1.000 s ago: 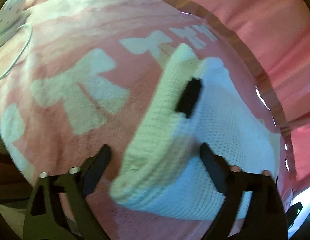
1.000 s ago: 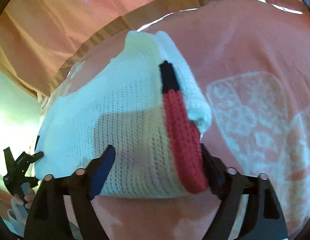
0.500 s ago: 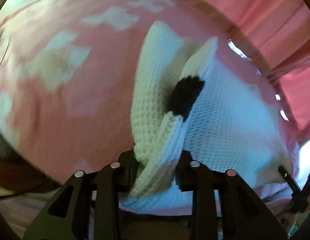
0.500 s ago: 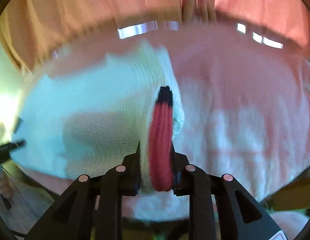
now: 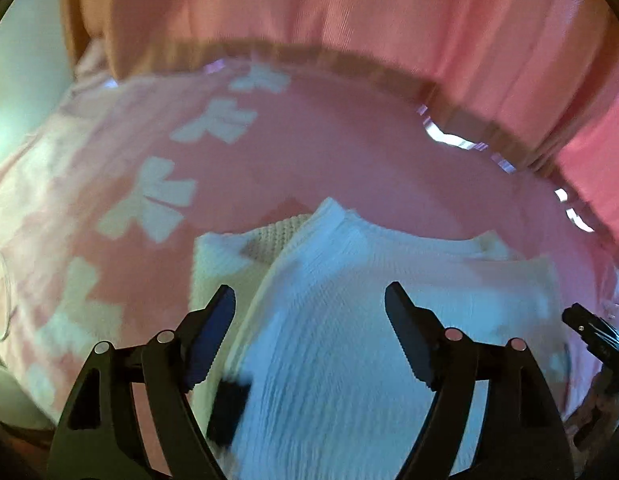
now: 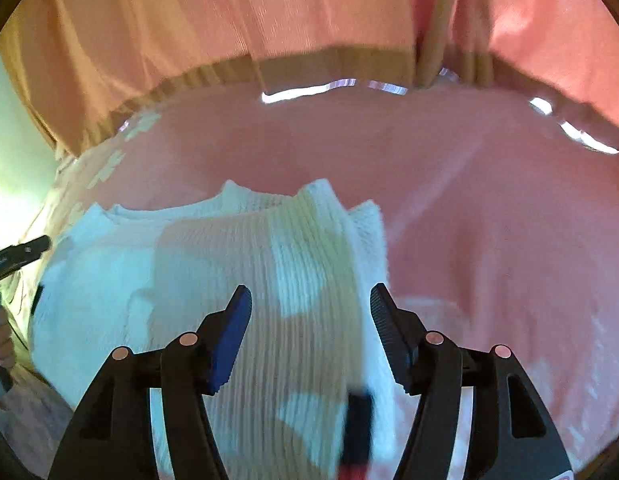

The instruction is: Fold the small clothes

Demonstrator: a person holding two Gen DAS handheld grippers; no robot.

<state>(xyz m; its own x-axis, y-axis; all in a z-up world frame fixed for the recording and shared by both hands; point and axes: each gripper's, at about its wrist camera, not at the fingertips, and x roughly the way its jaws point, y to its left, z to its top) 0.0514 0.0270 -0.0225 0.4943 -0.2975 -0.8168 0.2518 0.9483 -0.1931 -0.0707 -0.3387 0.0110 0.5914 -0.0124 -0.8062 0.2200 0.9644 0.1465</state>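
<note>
Left wrist view: pink blanket (image 5: 349, 152) with pale bow prints spread over the surface, pink curtain (image 5: 349, 20) behind it. The white knit sweater (image 5: 341, 320) lies on the blanket, its near part doubled over itself, so a fold looks already laid. Left tongs (image 5: 309, 312) spread wide above the knit; their jaws have just been opening, and no pad presses the cloth, though it lies below between them. A dark cuff (image 5: 227, 408) shows by the lower left jaw.

Right wrist view: same sweater (image 6: 189, 280) on the blanket (image 6: 489, 200), ribbed band running up between the right tongs (image 6: 311, 308). These also stand spread, jaws just opened, gripping nothing.

Step in hand, as I judge it: letting go after a fold. To do it well, lift both tongs straight off so the pads do not snag loops and drag the layer back, then check the edges line up before the next fold.

View differences: left view alone shows the row of bows and a clear cord (image 5: 1, 292) at the left edge. Right view alone shows the ribbed band, a red-and-dark trim (image 6: 357, 432) at the bottom, and fingers (image 6: 1, 344) on the other handle.
</note>
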